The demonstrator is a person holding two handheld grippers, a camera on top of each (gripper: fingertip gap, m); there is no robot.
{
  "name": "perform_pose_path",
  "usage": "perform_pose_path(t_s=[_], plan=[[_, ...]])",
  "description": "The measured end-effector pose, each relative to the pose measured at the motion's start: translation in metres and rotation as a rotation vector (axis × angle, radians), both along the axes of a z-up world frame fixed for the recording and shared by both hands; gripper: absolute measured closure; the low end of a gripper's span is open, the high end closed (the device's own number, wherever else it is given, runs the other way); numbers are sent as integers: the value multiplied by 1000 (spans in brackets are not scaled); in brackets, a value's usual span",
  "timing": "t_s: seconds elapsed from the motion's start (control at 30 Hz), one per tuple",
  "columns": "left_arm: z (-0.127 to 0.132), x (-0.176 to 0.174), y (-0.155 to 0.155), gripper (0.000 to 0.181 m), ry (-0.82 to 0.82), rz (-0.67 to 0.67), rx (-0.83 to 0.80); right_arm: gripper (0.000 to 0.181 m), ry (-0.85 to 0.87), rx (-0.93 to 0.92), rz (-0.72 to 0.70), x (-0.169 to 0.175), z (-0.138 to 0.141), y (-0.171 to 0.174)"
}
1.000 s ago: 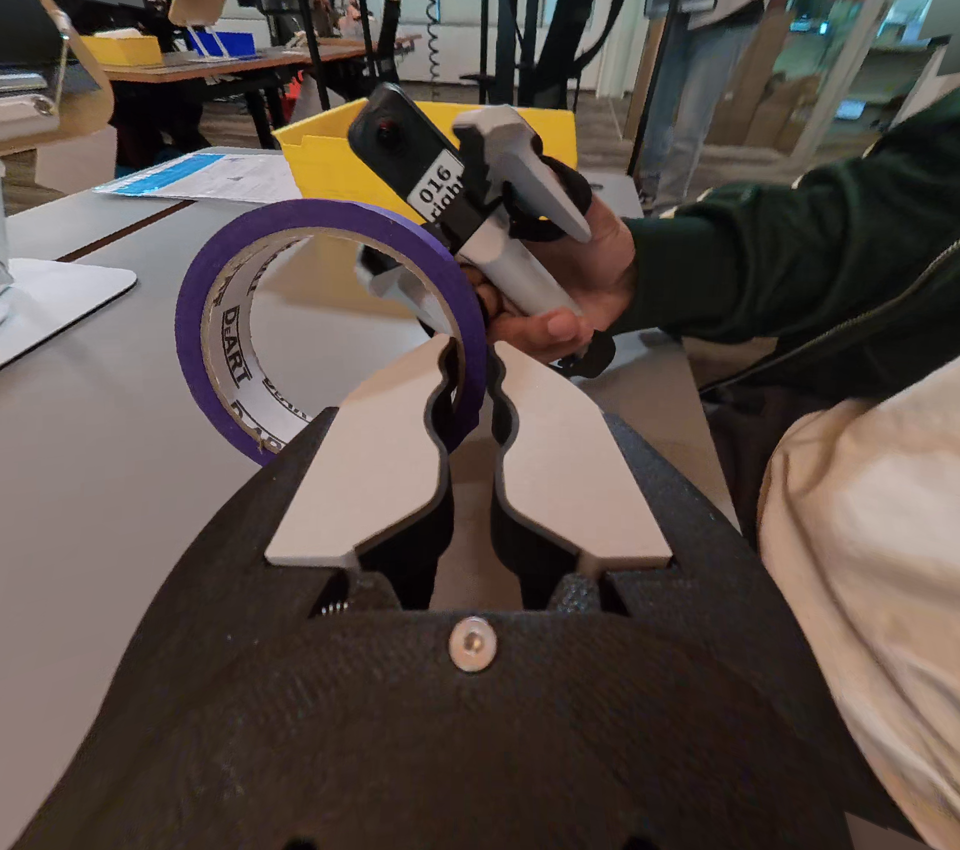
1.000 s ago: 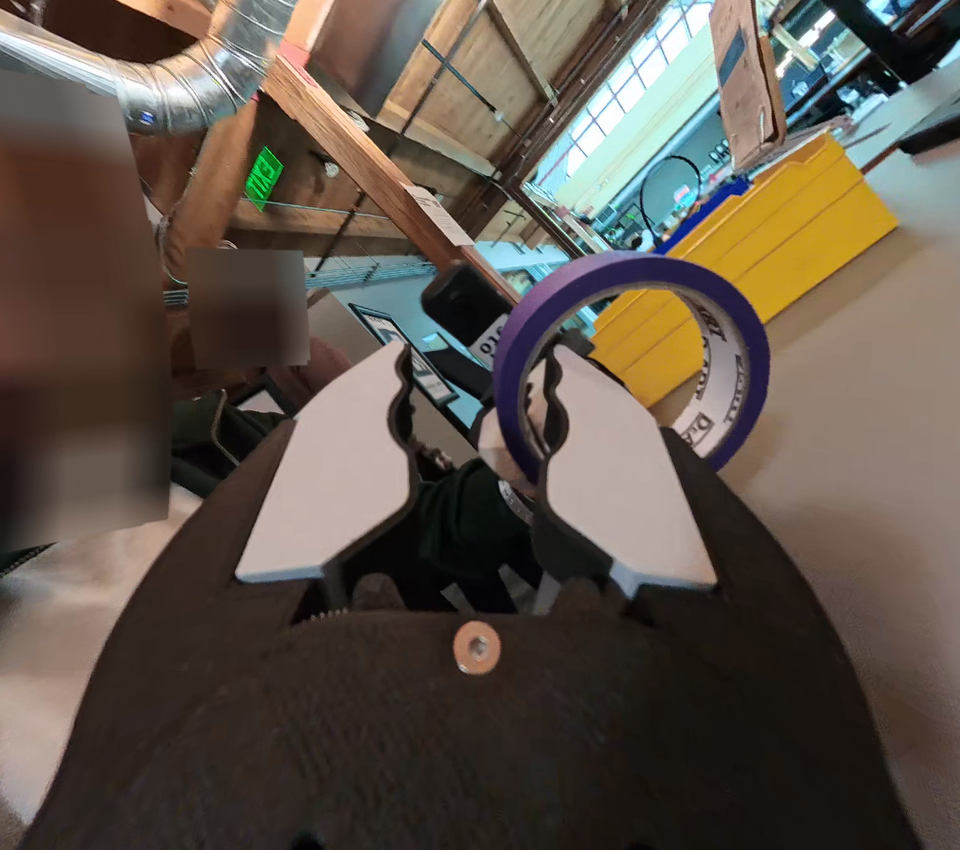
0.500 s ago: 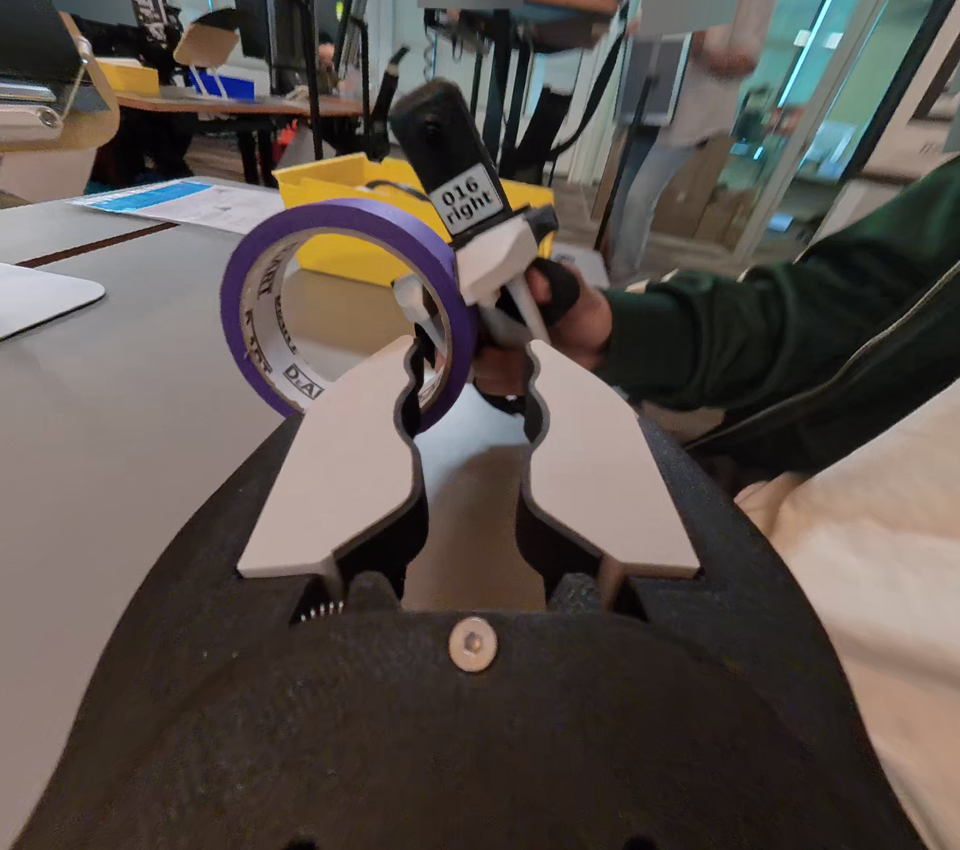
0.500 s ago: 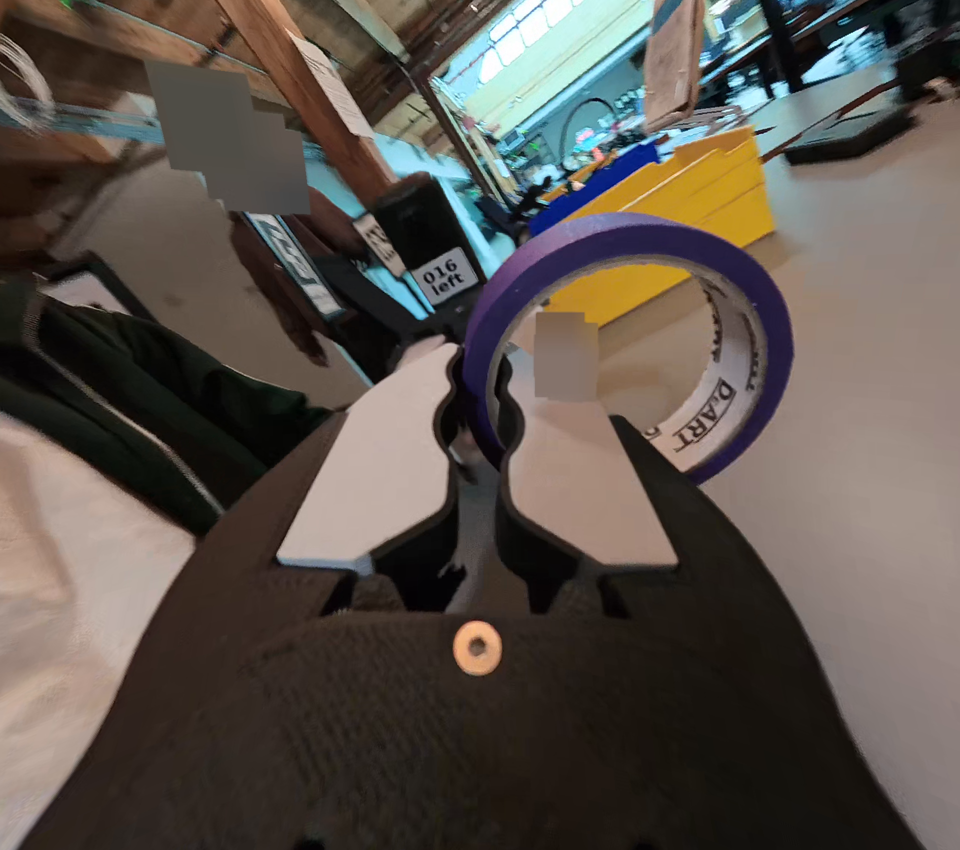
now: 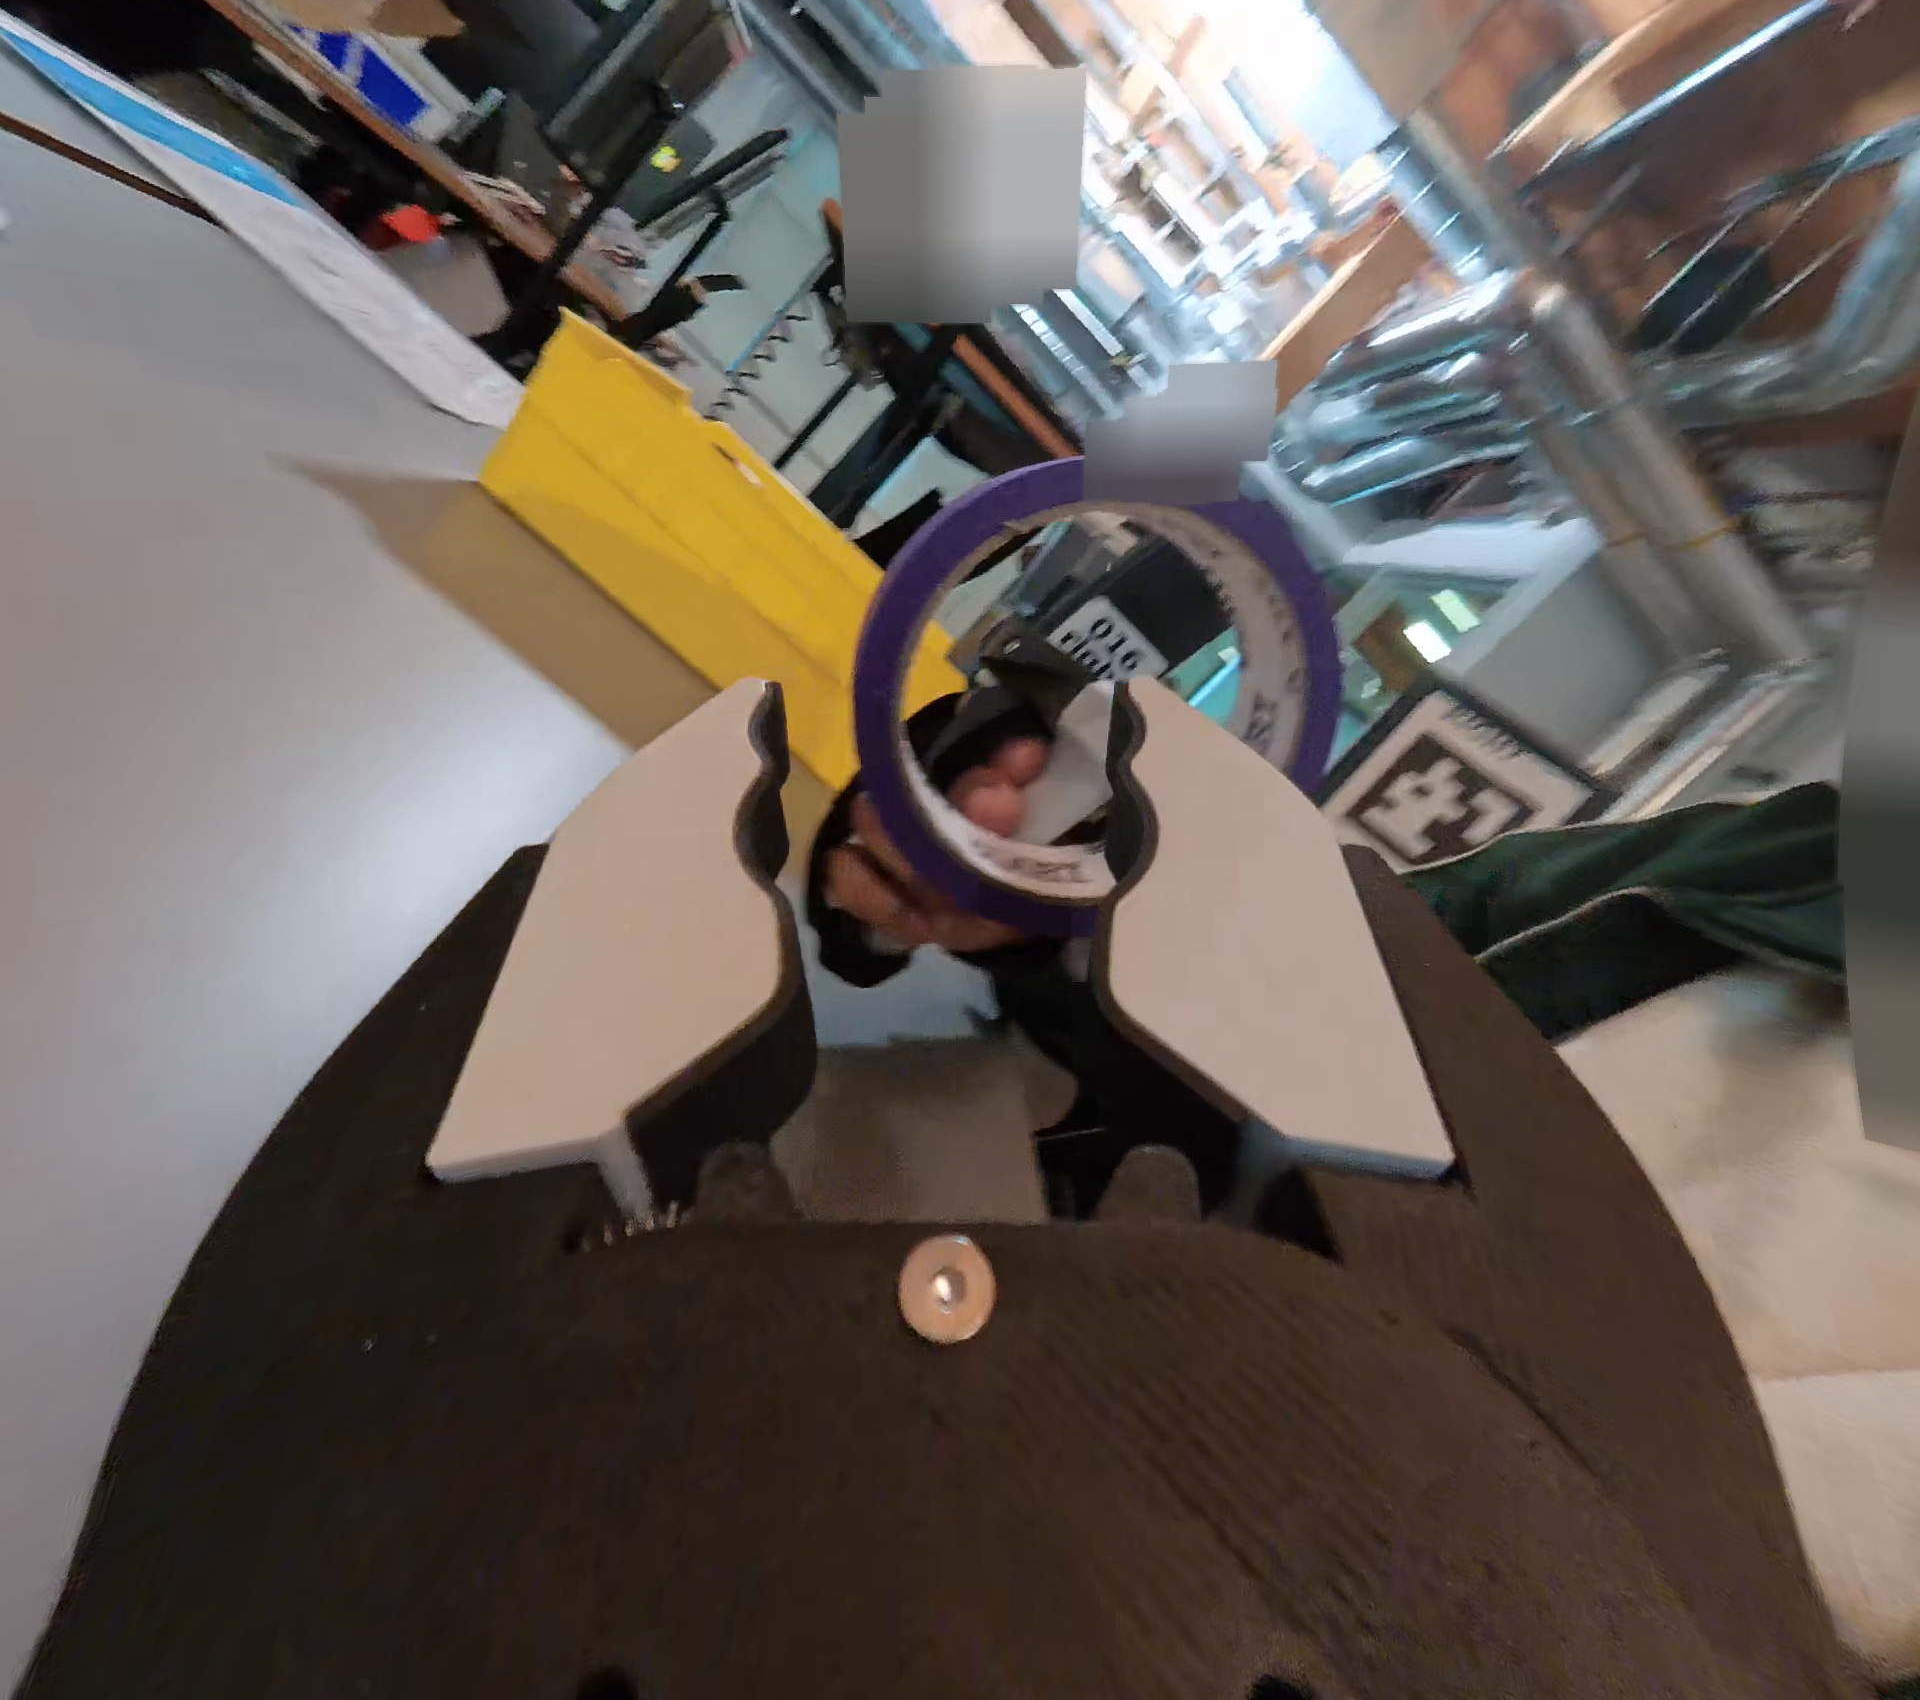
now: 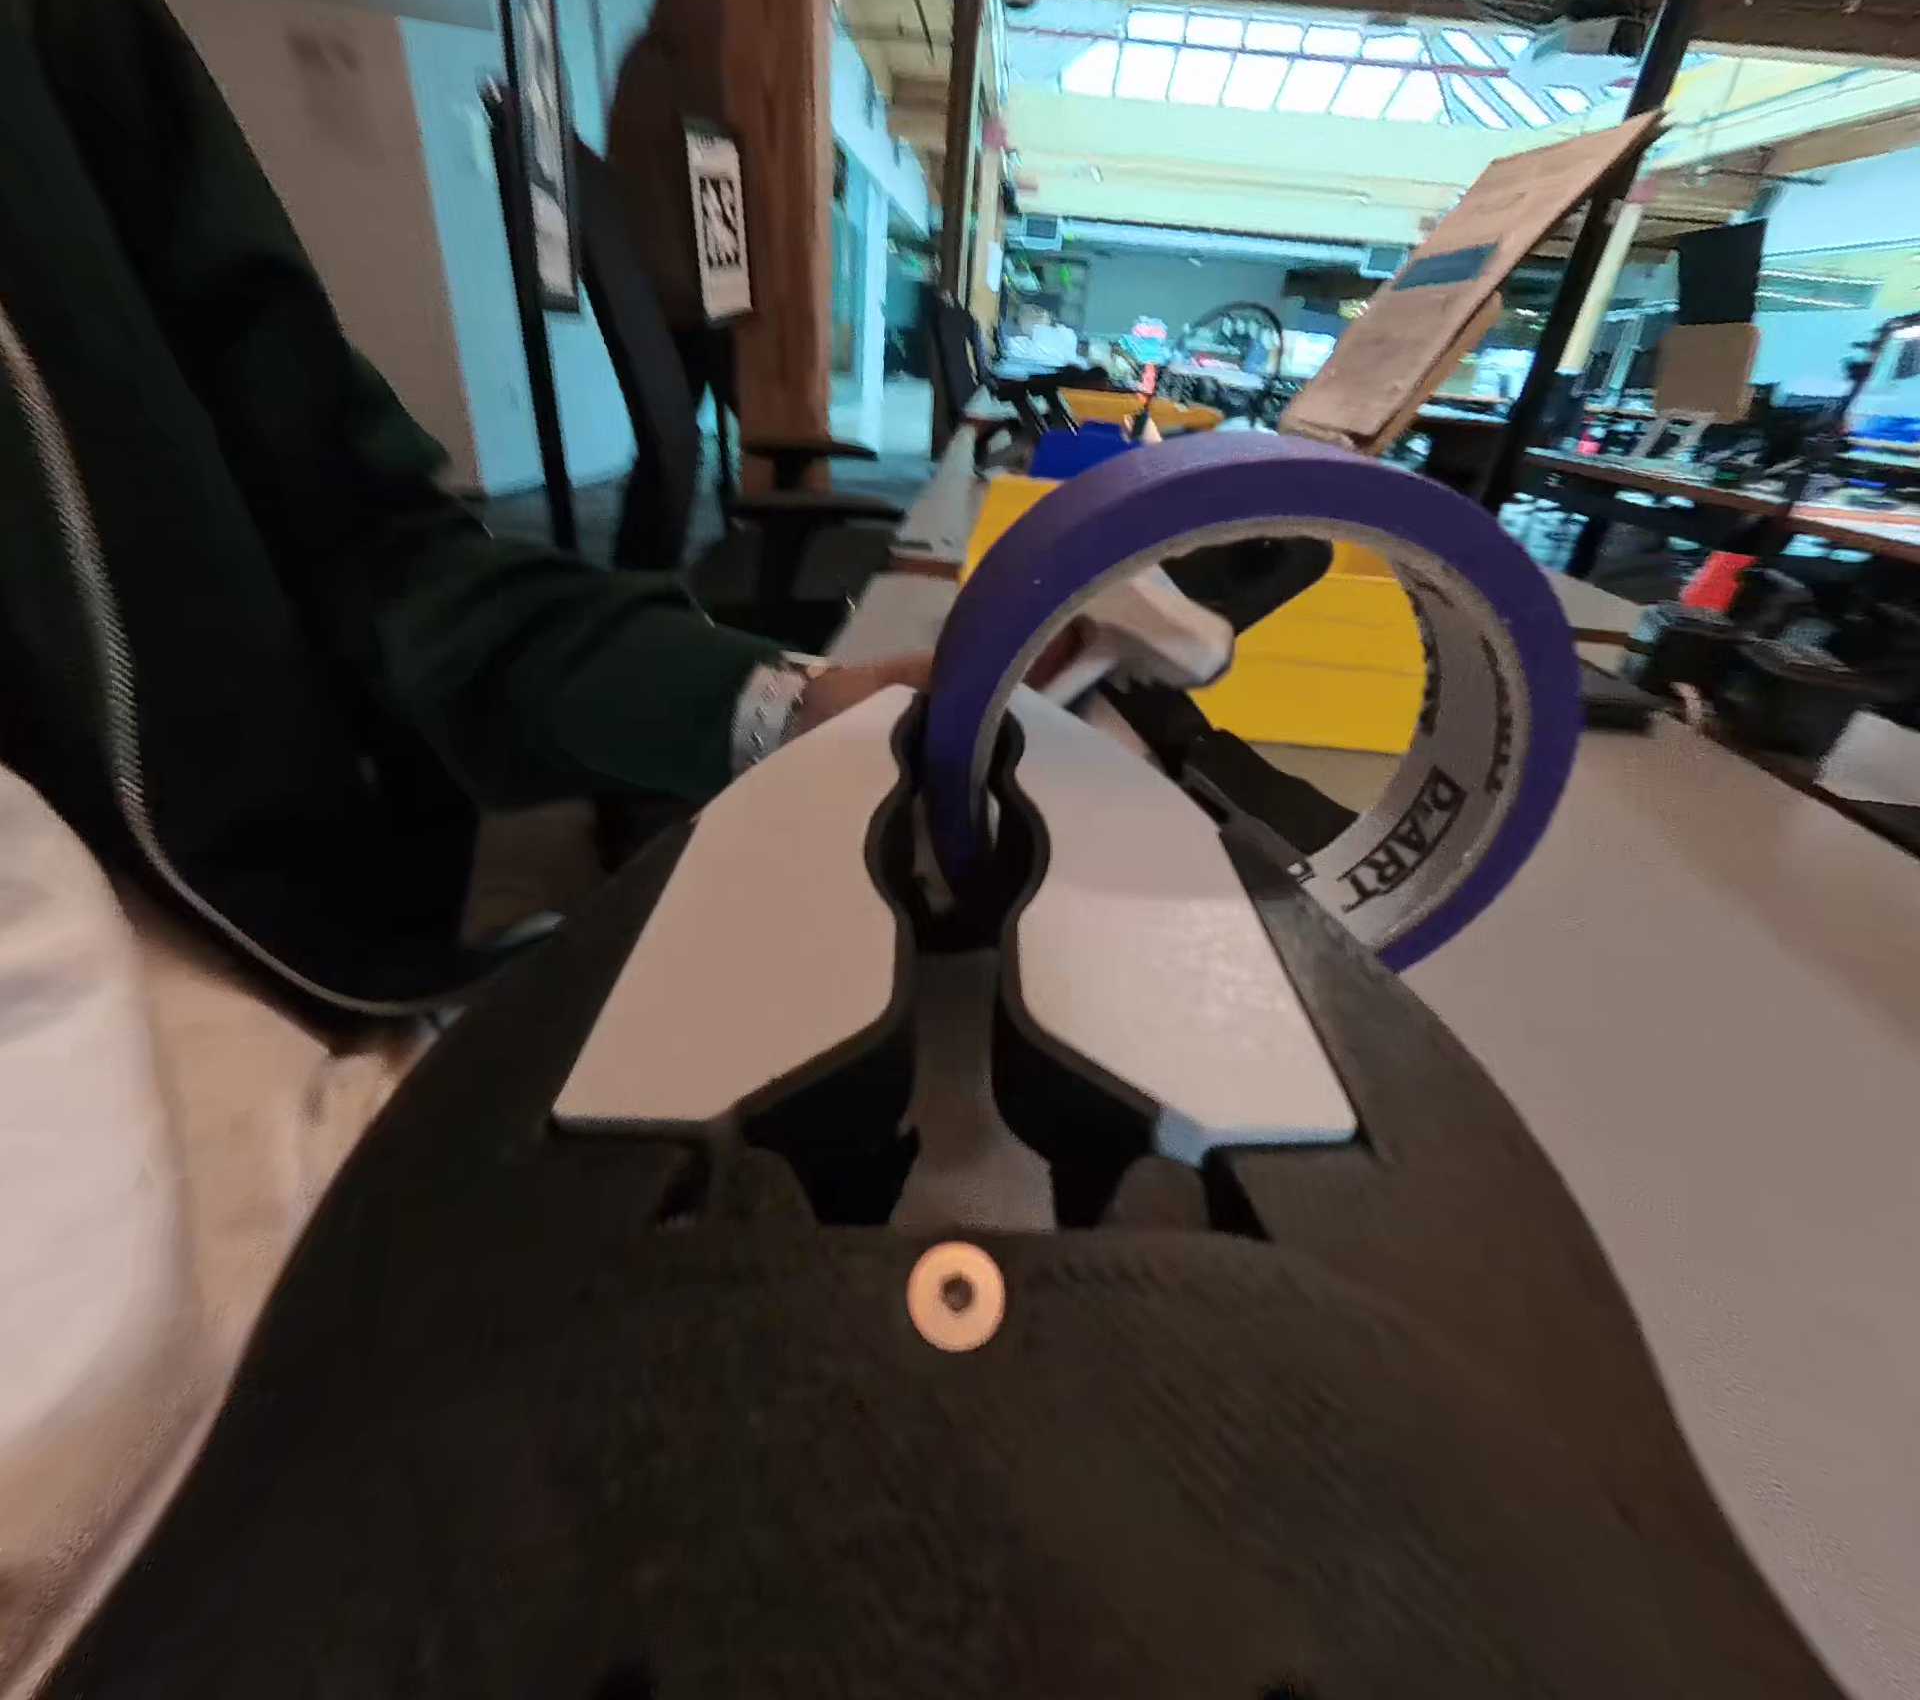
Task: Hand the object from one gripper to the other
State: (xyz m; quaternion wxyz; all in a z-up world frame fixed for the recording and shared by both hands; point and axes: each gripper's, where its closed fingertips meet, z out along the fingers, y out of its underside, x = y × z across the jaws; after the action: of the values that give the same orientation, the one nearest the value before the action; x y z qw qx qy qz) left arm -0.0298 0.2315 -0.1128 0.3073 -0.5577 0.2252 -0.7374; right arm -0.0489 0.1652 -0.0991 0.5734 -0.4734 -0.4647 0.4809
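Note:
A purple tape roll (image 6: 1299, 497) stands upright on edge, in the air above the grey table (image 6: 1714, 975). My right gripper (image 6: 961, 736) is shut on the roll's near wall, one finger inside the ring and one outside. In the left wrist view, my left gripper (image 5: 945, 694) is open and empty. The tape roll (image 5: 878, 694) sits just beyond its tips, nearer the right finger and not touched by either. A hand (image 5: 992, 793) holding the right gripper shows through the ring. The left gripper's white handle (image 6: 1143, 632) shows through the ring in the right wrist view.
A yellow bin (image 5: 665, 528) stands on the table behind the tape, and it also shows in the right wrist view (image 6: 1320, 663). The person's dark green sleeve (image 6: 312, 611) fills the left side. Bare grey table (image 5: 208, 611) lies to the left.
A second ago my left gripper was shut on the tape and my right was open around its wall. The right shut on it, and the left opened, let go and tilted upward.

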Motion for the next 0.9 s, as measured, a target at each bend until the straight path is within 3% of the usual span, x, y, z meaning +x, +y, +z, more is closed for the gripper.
perform_pose_path(t_s=[0.13, 0.3, 0.37, 0.43, 0.47, 0.53, 0.67, 0.73, 0.83, 0.9], plan=[[-8, -1, 2, 125, 134, 67, 172, 171, 97, -73, 57, 5, 13, -3], [-14, 5, -2, 128, 243, 110, 344, 171, 84, -104, 134, -8, 8, -15], [-12, 6, -6, 141, 275, 128, 443, 171, 50, -92, 145, -16, 2, -20], [-10, 3, -8, 168, 318, 173, 571, 171, 23, -85, 160, -22, -3, -25], [-9, 1, -7, 168, 338, 198, 616, 171, 13, -77, 156, -23, -4, -26], [-4, -1, -7, 169, 322, 217, 645, 171, 7, -59, 151, -25, -5, -27], [6, -6, -5, 170, 239, 213, 554, 168, 20, -85, 150, -24, -2, -25], [5, -8, -3, 170, 252, 221, 560, 149, 40, -127, 137, -22, 1, -20], [5, -9, -2, 170, 253, 223, 558, 93, 168, -262, 64, -13, 18, -1], [5, -8, -3, 170, 248, 215, 552, 84, 279, -311, 33, 1, 30, 10]])
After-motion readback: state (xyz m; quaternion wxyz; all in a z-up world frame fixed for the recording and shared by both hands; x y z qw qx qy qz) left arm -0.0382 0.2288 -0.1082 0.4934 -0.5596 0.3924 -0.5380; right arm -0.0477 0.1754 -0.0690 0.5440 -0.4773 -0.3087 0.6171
